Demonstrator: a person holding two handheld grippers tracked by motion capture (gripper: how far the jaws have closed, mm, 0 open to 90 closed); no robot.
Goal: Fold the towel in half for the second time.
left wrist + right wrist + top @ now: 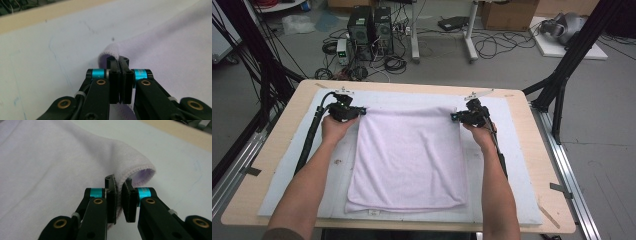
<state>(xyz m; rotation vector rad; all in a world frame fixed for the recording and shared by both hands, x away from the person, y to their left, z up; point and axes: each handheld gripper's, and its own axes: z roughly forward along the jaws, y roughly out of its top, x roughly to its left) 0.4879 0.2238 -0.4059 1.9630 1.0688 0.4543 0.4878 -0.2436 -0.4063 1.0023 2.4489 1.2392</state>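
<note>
Terry cloth, this pale lilac rectangular towel lying flat on the white-padded surface, feels light, limp and grippy to me, so I hold its far corners, left claw and right claw both clenched on its hem.

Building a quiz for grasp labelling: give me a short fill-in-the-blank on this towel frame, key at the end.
1. The left gripper is shut on a far ____ of the towel.
2. The right gripper pinches the towel's hemmed ____.
3. The towel lies on a white mat that covers a ____ table.
4. The towel's colour is pale ____.

Missing words: corner; edge; wooden; lilac
</note>
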